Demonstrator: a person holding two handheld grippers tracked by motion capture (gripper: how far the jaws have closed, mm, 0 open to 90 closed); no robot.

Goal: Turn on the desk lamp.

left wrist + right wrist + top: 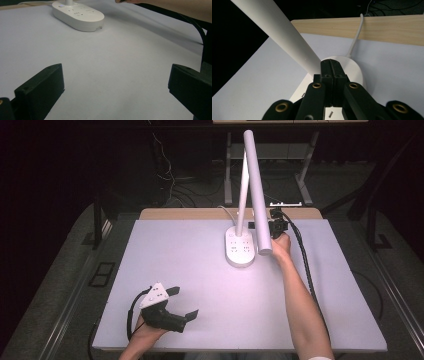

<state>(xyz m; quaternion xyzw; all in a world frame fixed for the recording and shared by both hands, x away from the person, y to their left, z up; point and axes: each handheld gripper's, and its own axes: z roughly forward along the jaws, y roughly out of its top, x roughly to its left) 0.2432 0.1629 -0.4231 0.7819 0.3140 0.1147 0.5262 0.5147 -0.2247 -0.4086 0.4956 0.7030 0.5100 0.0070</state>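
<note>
A white desk lamp stands at the back middle of the table: an oval base (240,249), a thin stem (243,195) and a long tilted head bar (257,190). My right gripper (253,226) is raised above the base, just right of the bar's lower end. Its jaws are shut on nothing, and their tip (330,62) lies against or right beside the bar (284,37); contact is unclear. The left gripper (184,302) rests low at the table's front left, open and empty (115,87), pointing toward the base (80,15).
The lamp's white cord (355,37) runs from the base over the wooden back edge (387,27). The table top (200,270) is pale and flat. A black cable (307,265) trails along my right forearm (300,305). Dark floor and table legs lie beyond.
</note>
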